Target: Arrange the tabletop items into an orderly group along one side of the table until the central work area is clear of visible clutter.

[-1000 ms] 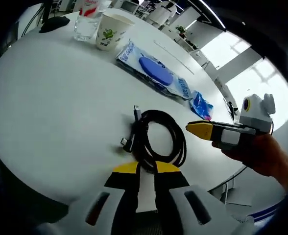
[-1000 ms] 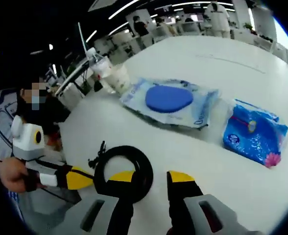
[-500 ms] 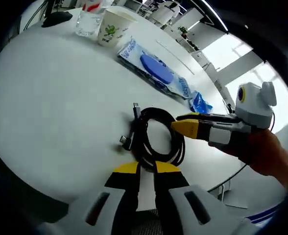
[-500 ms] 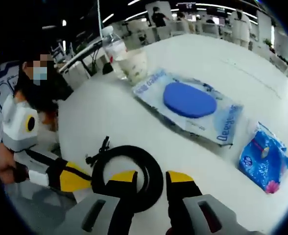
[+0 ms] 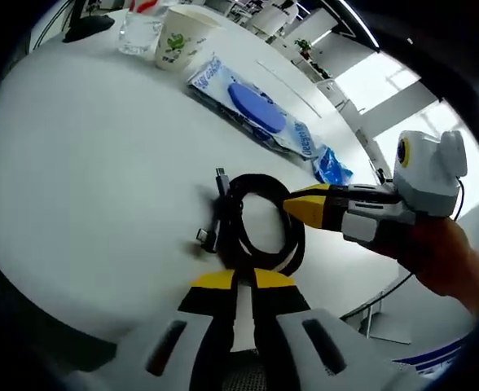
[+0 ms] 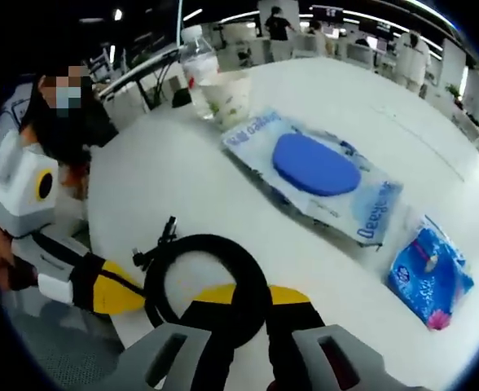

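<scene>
- Here the left gripper (image 5: 238, 280) has its yellow-tipped jaws close together at the near edge of the coiled black cable (image 5: 256, 228) on the white table (image 5: 85, 163).
- The right gripper (image 6: 241, 295) clamps the cable's coil (image 6: 211, 273) between its jaws.
- Beyond lie a wet-wipes pack (image 6: 321, 171), a blue tissue packet (image 6: 431, 273), a paper cup (image 5: 177, 37) and a bottle (image 6: 197, 69).

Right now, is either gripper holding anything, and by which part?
Both close on the coiled black cable: the left gripper on its near edge, the right gripper on the opposite side of the loop. A firm grip cannot be told.
</scene>
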